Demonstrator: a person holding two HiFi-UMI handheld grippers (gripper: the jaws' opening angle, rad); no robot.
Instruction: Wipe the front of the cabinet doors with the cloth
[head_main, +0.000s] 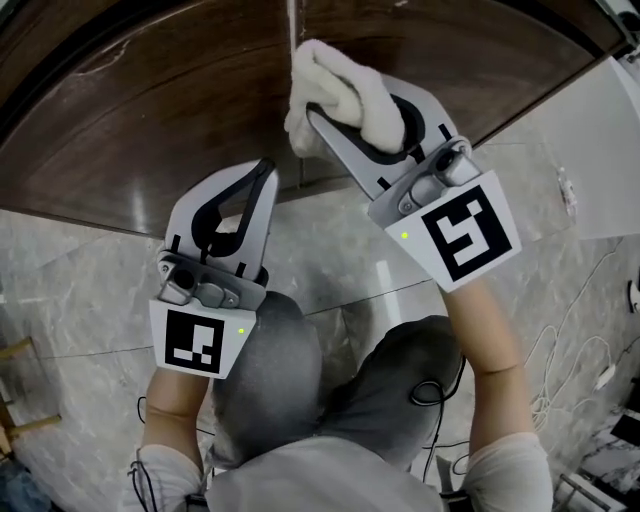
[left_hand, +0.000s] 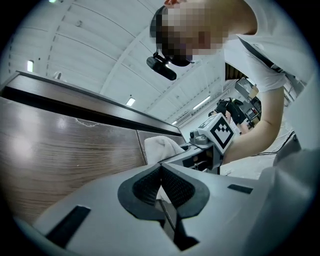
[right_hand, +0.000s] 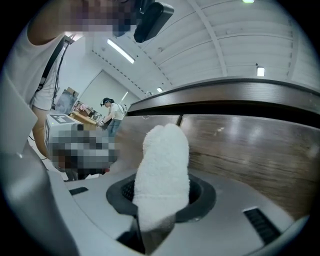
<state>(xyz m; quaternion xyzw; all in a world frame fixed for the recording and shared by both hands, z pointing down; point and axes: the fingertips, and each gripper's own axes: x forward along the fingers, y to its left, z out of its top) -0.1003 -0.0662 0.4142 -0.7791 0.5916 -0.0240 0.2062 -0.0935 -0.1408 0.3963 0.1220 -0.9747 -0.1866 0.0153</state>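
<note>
The dark wood cabinet doors (head_main: 180, 110) fill the top of the head view, with a vertical seam (head_main: 293, 40) between them. My right gripper (head_main: 350, 105) is shut on a folded white cloth (head_main: 340, 85), which sticks out past the jaws and sits at the seam, against or very near the wood. In the right gripper view the cloth (right_hand: 162, 170) stands upright between the jaws in front of the door (right_hand: 250, 145). My left gripper (head_main: 264, 168) is shut and empty, lower left of the cloth, close to the left door (left_hand: 65, 145). The cloth (left_hand: 161, 146) shows beyond its tips (left_hand: 160, 169).
Below the doors lies a grey marble floor (head_main: 80, 270). The person's knees (head_main: 270, 370) are directly under the grippers. A white panel (head_main: 600, 150) stands to the right, and cables (head_main: 570, 350) trail on the floor beside it. A person (right_hand: 112, 112) stands far off.
</note>
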